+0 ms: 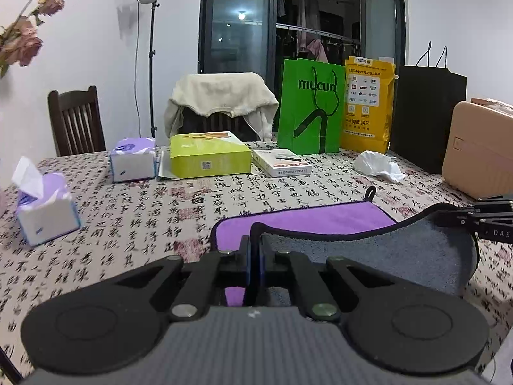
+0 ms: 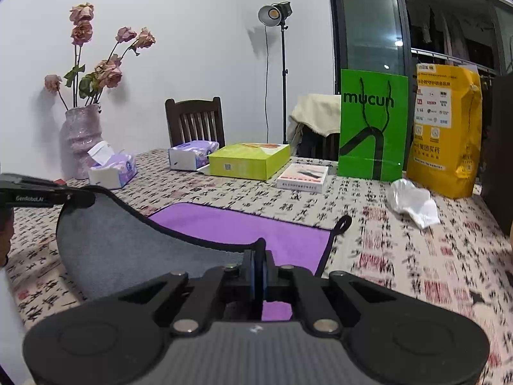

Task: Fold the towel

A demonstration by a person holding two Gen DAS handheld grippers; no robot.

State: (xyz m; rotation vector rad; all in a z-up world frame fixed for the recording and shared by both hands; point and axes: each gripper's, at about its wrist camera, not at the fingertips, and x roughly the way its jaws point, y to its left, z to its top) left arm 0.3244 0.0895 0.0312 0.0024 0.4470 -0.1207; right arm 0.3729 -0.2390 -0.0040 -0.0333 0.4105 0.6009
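Table (image 1: 134, 224) with the calligraphy-print cloth carries everything, and my landmark is the towel (image 1: 307, 218), lying on the near part of it, purple side up, with its near edge lifted so the grey underside shows. Beyond the towel stands a green bag (image 1: 309, 109), and a lime box (image 1: 210, 157) lies left of that bag. Left tongs (image 1: 255, 256) are pressed together, pinching the towel's black-trimmed edge. Right tongs (image 2: 259, 266) likewise, clamped on the same lifted edge.
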